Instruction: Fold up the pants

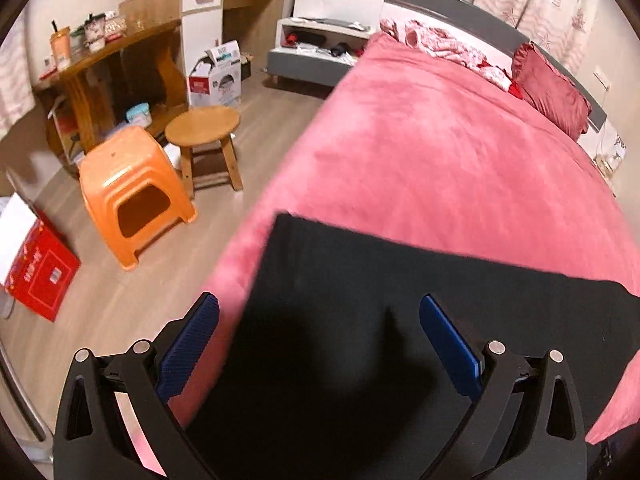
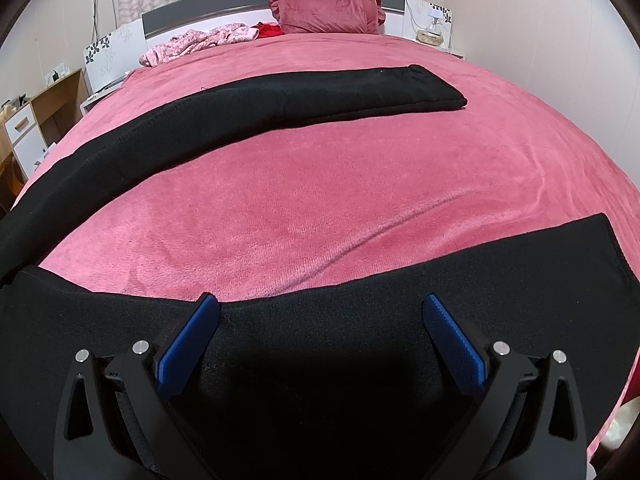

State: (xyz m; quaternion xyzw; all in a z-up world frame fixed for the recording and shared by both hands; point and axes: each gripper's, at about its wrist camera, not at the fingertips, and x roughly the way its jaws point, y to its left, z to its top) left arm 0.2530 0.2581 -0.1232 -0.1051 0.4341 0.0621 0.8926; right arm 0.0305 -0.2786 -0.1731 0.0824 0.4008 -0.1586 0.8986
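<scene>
Black pants [image 2: 280, 96] lie spread on the pink bed cover [image 2: 320, 200]. One leg stretches across the far part of the bed, the other leg [image 2: 360, 320] lies across the near edge. My right gripper [image 2: 320, 308] is open, just above the near leg, with nothing between its blue pads [image 2: 188, 344]. In the left wrist view the pants [image 1: 400, 300] lie at the bed's left corner. My left gripper [image 1: 320, 308] is open above them, its left pad [image 1: 192, 344] beyond the fabric's edge.
Left of the bed stand an orange plastic stool [image 1: 132, 196], a round wooden stool [image 1: 204, 128], a red box [image 1: 36, 272] and a wooden desk [image 1: 100, 64]. A red pillow [image 2: 324, 10] and crumpled pink clothes [image 2: 200, 42] lie at the headboard.
</scene>
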